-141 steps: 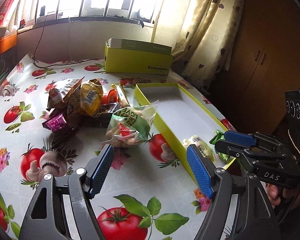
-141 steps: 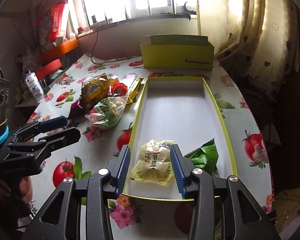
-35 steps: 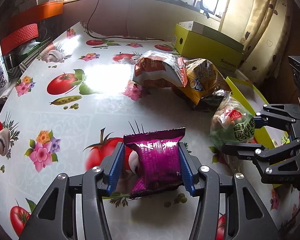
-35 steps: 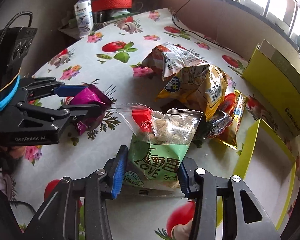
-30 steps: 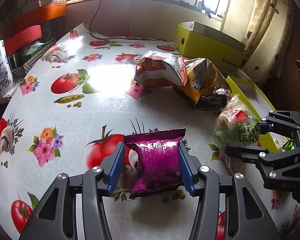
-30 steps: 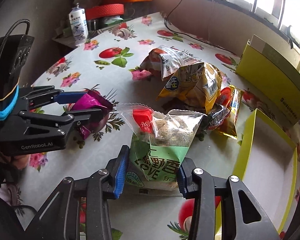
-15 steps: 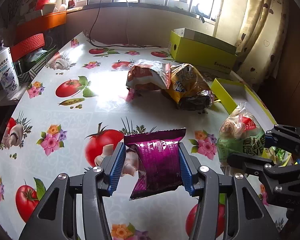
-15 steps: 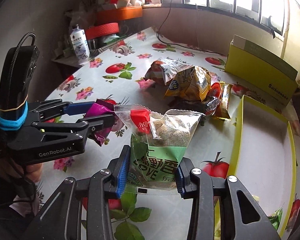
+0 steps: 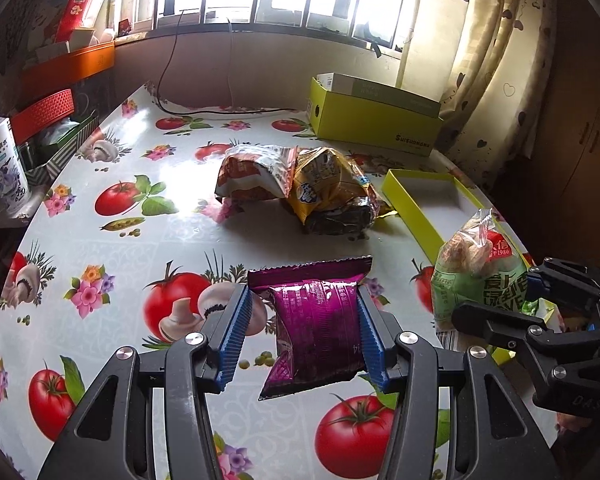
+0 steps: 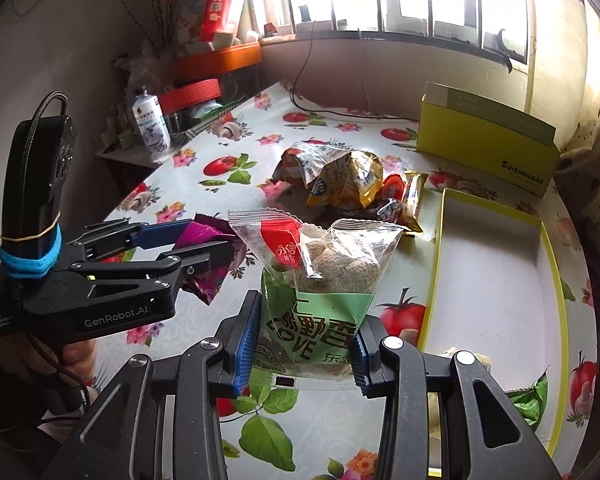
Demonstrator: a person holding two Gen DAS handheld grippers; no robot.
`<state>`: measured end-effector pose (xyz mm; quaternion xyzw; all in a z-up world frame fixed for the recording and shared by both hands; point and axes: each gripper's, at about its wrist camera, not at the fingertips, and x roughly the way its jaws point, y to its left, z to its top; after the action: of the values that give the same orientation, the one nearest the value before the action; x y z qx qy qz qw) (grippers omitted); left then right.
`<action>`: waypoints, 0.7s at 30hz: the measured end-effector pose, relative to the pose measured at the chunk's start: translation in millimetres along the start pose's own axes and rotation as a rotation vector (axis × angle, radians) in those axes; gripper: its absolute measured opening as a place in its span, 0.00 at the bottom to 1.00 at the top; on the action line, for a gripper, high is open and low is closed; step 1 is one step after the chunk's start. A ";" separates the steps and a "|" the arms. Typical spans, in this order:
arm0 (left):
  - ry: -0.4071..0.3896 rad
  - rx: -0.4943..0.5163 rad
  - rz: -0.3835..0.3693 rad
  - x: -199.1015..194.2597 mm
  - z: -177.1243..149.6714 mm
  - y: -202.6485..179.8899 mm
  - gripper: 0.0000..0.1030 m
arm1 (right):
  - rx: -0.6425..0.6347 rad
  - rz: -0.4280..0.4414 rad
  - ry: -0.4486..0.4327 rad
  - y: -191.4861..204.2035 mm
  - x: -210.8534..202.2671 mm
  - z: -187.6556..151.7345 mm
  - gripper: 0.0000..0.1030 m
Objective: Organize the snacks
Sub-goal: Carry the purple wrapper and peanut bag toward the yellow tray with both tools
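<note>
While the left gripper (image 9: 304,330) clamps a purple packet (image 9: 318,326) above the table (image 9: 112,248), the right gripper (image 10: 302,346) clamps a green-and-clear bag (image 10: 316,292) beside the yellow tray (image 10: 556,272); other snacks (image 9: 300,192) lie heaped beyond.

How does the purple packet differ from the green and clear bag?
The purple packet is opaque, shiny foil, so its contents are hidden; the green bag has a clear top showing pale brown pieces inside. The packet is plain magenta; the bag carries a red patch and big lettering. The packet looks flatter, the bag fuller. Both are sealed snacks, each clamped in a tool, lifted off the table.
</note>
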<state>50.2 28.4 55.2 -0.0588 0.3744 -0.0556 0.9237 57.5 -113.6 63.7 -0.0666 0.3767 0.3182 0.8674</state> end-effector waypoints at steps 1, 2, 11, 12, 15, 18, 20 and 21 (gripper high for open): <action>-0.001 0.003 -0.005 -0.4 0.5 -2.0 0.51 | 0.004 -0.004 -0.004 -1.4 -2.3 -0.8 0.36; -0.002 0.006 -0.010 -0.7 1.3 -4.1 0.51 | 0.009 -0.008 -0.007 -3.0 -4.5 -1.8 0.36; -0.006 0.036 -0.058 -0.8 8.2 -25.7 0.50 | 0.050 -0.039 -0.028 -19.4 -17.7 -5.8 0.36; -0.005 0.039 -0.064 -0.5 9.1 -28.0 0.51 | 0.053 -0.043 -0.030 -21.2 -18.9 -5.9 0.36; -0.006 0.055 -0.075 0.2 11.8 -36.0 0.51 | 0.065 -0.054 -0.039 -26.5 -22.4 -6.4 0.36; -0.008 0.071 -0.087 1.1 14.8 -44.3 0.51 | 0.078 -0.065 -0.044 -32.5 -25.7 -7.2 0.36; -0.007 0.081 -0.096 2.1 16.4 -49.6 0.51 | 0.087 -0.072 -0.047 -36.7 -27.9 -8.2 0.36; -0.007 0.085 -0.101 2.9 17.3 -52.3 0.51 | 0.090 -0.075 -0.048 -38.6 -28.7 -8.8 0.36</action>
<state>61.3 -22.5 73.4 -0.0384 0.3651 -0.1176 0.9227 60.6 -161.7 72.6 -0.0339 0.3671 0.2697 0.8896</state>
